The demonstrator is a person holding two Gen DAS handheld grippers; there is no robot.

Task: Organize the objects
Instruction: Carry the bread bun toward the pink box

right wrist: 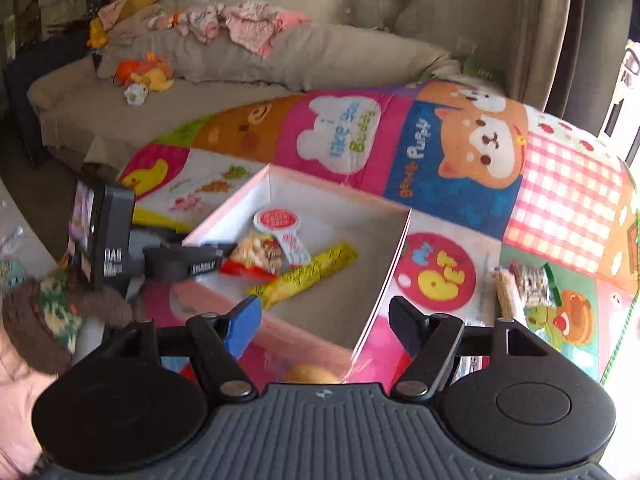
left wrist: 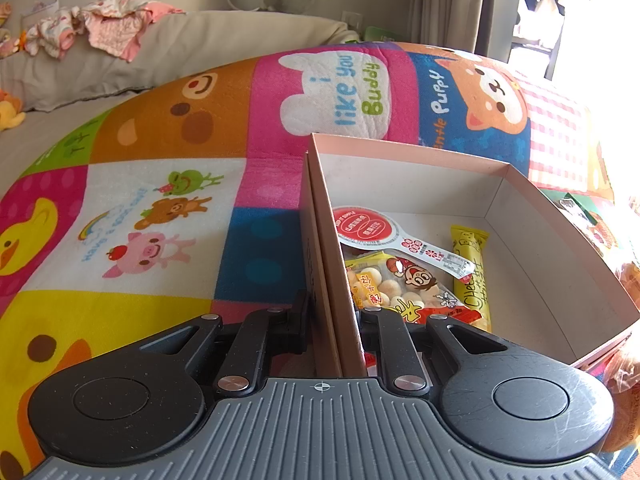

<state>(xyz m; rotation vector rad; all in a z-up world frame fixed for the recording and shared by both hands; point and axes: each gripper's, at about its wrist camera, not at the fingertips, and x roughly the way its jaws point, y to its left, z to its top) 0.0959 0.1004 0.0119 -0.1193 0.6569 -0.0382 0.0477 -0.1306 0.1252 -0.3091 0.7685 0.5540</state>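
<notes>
A pink cardboard box (left wrist: 400, 168) lies on a colourful cartoon mat (left wrist: 160, 208). Inside it are a round red-labelled packet (left wrist: 362, 226), a bag of ball biscuits (left wrist: 396, 284) and a yellow stick packet (left wrist: 472, 264). My left gripper (left wrist: 334, 312) is shut on the box's left wall; the right wrist view shows it (right wrist: 200, 262) clamped there. My right gripper (right wrist: 325, 312) hovers open over the box's (right wrist: 332, 200) near corner. Low between its fingers lies a wrapped bun (right wrist: 310, 374), blurred, with no pad touching it.
More wrapped snacks (right wrist: 520, 284) lie on the mat right of the box. A grey sofa (right wrist: 280, 60) with crumpled clothes (right wrist: 240, 20) and plush toys (right wrist: 148, 74) stands behind. A knitted brown item (right wrist: 48, 320) sits at the left, off the mat.
</notes>
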